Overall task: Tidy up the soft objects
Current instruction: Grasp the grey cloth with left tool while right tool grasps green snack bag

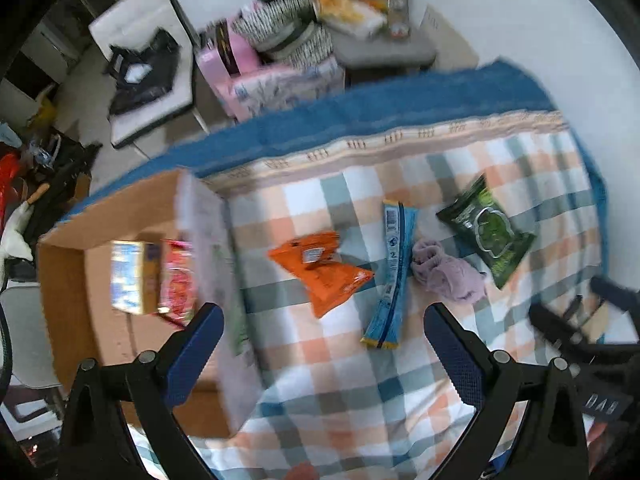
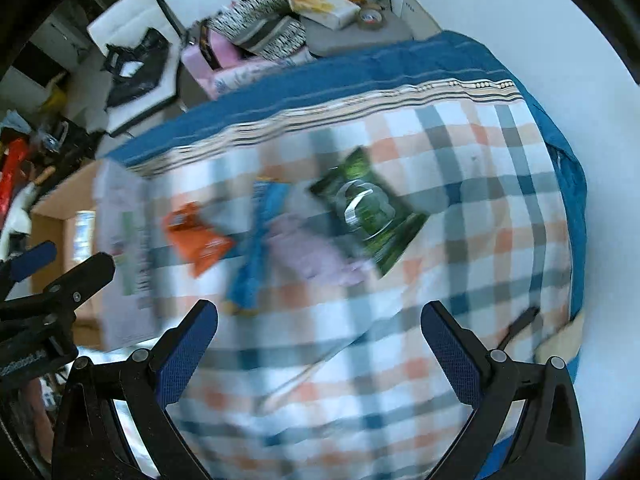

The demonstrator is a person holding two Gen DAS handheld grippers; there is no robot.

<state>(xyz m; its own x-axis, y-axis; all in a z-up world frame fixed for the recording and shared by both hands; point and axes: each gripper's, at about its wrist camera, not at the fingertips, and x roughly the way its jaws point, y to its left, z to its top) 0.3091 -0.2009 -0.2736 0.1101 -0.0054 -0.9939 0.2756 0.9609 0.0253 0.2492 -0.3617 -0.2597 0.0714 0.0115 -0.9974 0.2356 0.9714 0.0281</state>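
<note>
On the checked bedspread (image 1: 360,392) lie an orange packet (image 1: 320,268), a long blue packet (image 1: 392,276), a lilac soft cloth (image 1: 448,272) and a green packet (image 1: 486,230). My left gripper (image 1: 323,330) is open and empty, above the bed just short of the orange and blue packets. My right gripper (image 2: 319,326) is open and empty; its view is blurred and shows the orange packet (image 2: 198,242), blue packet (image 2: 258,252), lilac cloth (image 2: 316,258) and green packet (image 2: 368,214) ahead of it.
An open cardboard box (image 1: 80,264) stands at the bed's left, holding a yellow-blue carton (image 1: 130,276) and a pink-red packet (image 1: 178,280). Beyond the bed's blue edge (image 1: 360,108) are a cluttered chair (image 1: 380,40), pink bags (image 1: 240,68) and floor clutter.
</note>
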